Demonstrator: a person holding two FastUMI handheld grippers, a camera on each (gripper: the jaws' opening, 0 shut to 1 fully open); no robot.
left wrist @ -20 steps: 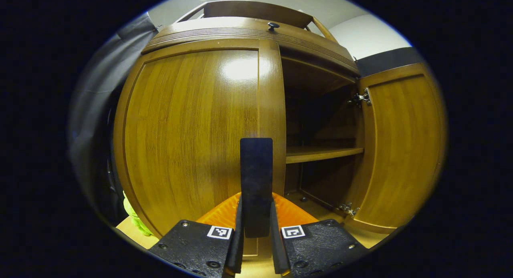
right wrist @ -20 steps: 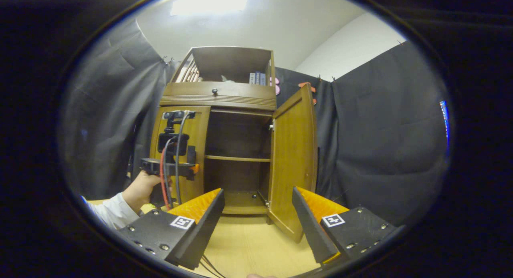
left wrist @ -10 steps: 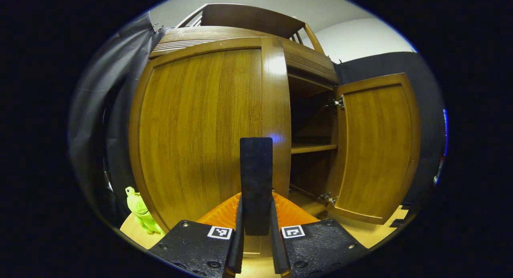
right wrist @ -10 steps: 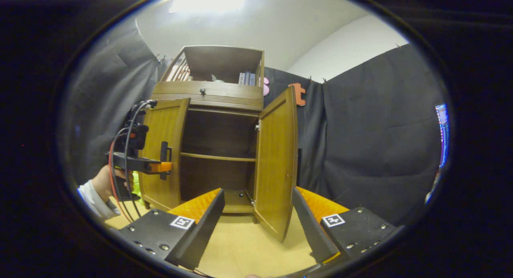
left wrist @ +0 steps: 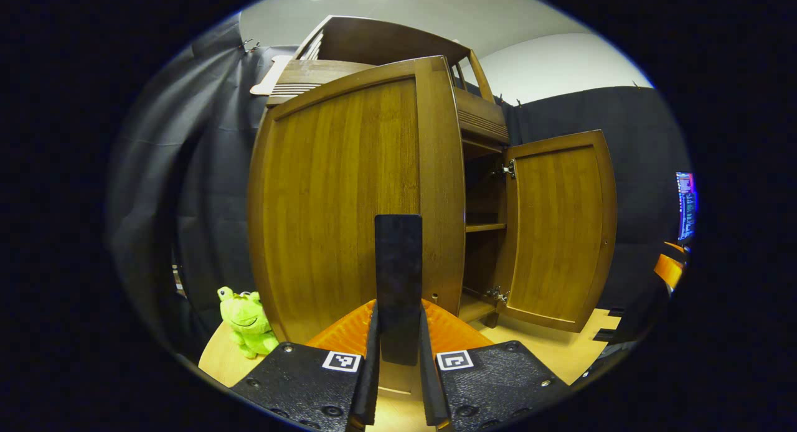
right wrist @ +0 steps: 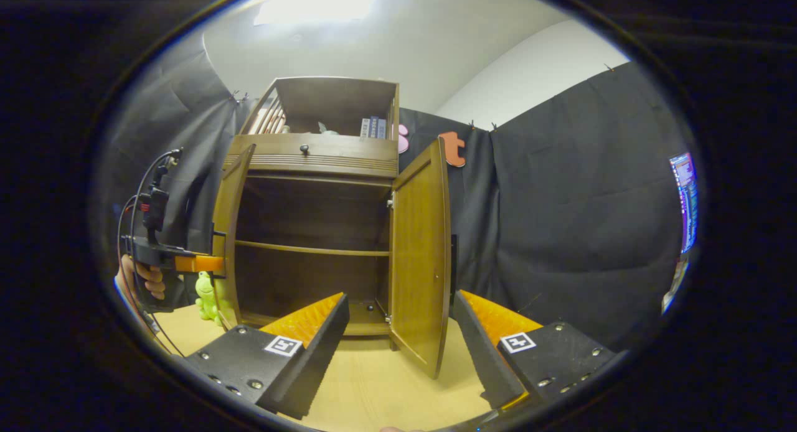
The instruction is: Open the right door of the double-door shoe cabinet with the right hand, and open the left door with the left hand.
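The left gripper pinches the black handle of the cabinet's left door, which stands wide open. The right gripper is spread, empty, near the open right door. Pulling more could strain the hinges or bump the green frog toy beside the left door.

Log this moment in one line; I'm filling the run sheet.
left tool: shut on left door handle | right tool: open, free | right door: open | left door: swung out

a recording booth dressed as a home corner: black cloth is hanging around a wooden shoe cabinet standing on a pale wood floor, a monitor glowing nearby.
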